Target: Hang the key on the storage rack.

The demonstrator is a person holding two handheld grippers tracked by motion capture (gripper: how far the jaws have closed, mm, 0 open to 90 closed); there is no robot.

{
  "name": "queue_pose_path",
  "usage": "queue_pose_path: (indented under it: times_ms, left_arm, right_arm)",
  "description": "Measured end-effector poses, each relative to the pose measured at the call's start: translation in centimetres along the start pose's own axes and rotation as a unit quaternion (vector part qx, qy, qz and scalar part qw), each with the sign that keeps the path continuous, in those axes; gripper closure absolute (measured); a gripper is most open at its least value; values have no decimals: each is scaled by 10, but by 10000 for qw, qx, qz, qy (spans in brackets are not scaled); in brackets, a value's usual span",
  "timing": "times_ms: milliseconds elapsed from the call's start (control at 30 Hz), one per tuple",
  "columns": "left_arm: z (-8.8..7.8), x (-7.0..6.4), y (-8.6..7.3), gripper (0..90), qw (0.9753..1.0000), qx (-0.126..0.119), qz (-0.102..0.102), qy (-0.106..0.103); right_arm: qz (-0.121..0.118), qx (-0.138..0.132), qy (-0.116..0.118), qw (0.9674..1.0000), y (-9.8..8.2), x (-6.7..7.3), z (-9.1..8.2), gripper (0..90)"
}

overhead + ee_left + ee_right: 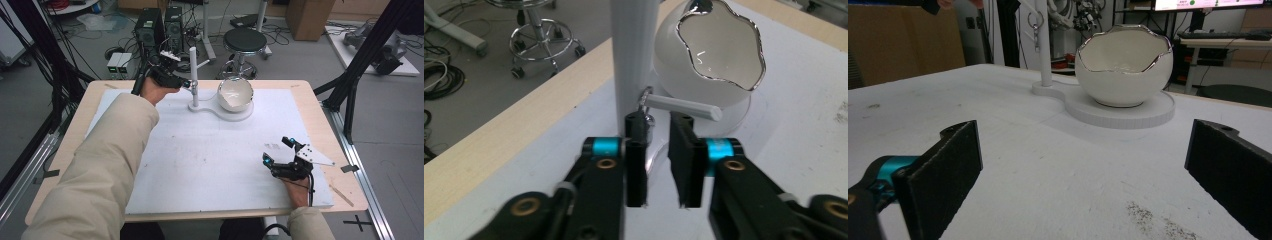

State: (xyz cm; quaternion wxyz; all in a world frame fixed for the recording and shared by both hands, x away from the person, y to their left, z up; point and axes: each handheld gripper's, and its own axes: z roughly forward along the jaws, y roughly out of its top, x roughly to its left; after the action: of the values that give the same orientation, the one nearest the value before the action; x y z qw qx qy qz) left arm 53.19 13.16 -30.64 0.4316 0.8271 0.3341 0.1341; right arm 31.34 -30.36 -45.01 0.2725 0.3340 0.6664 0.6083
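While the left gripper (663,150) holds its jaws narrowly parted around a small key ring (645,107) hanging on the peg (681,106) of the white post (193,75), the right gripper (280,152) rests wide open far from the post, so next probably comes closing and lifting off.

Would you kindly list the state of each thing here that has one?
Egg-shaped bowl: upright on the stand's round base, empty.
Key ring: hanging on the post's peg.
White post: upright.
Left gripper: narrowly open, at the key ring.
Right gripper: wide open, holding nothing.
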Motion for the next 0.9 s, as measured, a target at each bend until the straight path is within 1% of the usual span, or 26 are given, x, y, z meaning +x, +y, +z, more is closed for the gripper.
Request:
queue_pose_path:
  times_ms: [33,133,167,200,233,267,300,333,367,400,433,500,567,600,633,733,800,833,867,900]
  left_arm:
    - [-2,1,-2,611,10000,-32,16,-89]
    - [-8,3,-6,438,9999,-99,-20,-107]
    - [-12,3,-8,395,9999,-123,-31,-109]
    - [-15,3,-10,395,9998,-154,-22,-104]
    - [-20,3,-13,291,9996,-240,-31,-154]
    - [-23,4,-15,231,9992,-295,-82,-256]
    - [-27,5,-18,166,9984,-307,-165,-452]
    - [-32,5,-20,166,9977,-323,-166,-567]
    - [-39,4,-24,77,9978,-352,-152,-546]
    - [-44,3,-26,57,9973,-422,-183,-569]
    - [-51,1,-30,18,9968,-535,-178,-572]
    - [-65,-1,-37,17,9960,-675,-121,-569]
    - [-80,-4,-45,17,9946,-800,-25,-664]
    - [-85,-5,-48,17,9947,-808,-11,-642]
    - [-91,-7,-52,17,9942,-883,46,-611]
    - [-103,-14,-61,17,9934,-983,217,-557]
    - [-109,-21,-68,17,9935,-1004,334,-412]
    - [-112,-25,-71,17,9931,-1043,369,-392]
    - [-115,-28,-76,17,9920,-1125,356,-438]
    - [-116,-30,-80,17,9913,-1183,380,-437]
  right_arm:
    - [11,-15,23,10000,0,-1,0,8]
    - [40,-2,34,10000,0,0,0,8]
    - [1,-11,21,10000,0,-1,0,8]
    - [1,-11,21,10000,0,-1,0,8]
    - [-4,-9,22,10000,0,-1,0,8]
    - [-4,-8,23,10000,0,-1,0,8]
    - [-3,-9,27,10000,0,-1,0,8]
    - [-3,-9,27,10000,0,-1,0,8]
    - [5,-7,36,10000,0,-1,0,8]
    - [-6,-1,36,10000,0,-1,0,8]
    - [4,1,36,10000,0,-1,0,8]
    - [-3,-1,32,10000,0,-1,0,8]
    - [21,-6,29,10000,0,-1,0,8]
    - [8,-9,34,10000,0,-1,0,8]
    - [6,-12,29,10000,0,-1,0,8]
    - [4,-12,32,10000,0,-2,0,8]
    - [4,-18,29,10000,0,-1,0,8]
    - [4,-18,29,10000,0,-1,0,8]
    - [7,-16,27,10000,0,-1,0,8]
    - [-5,-14,32,10000,0,-1,0,8]
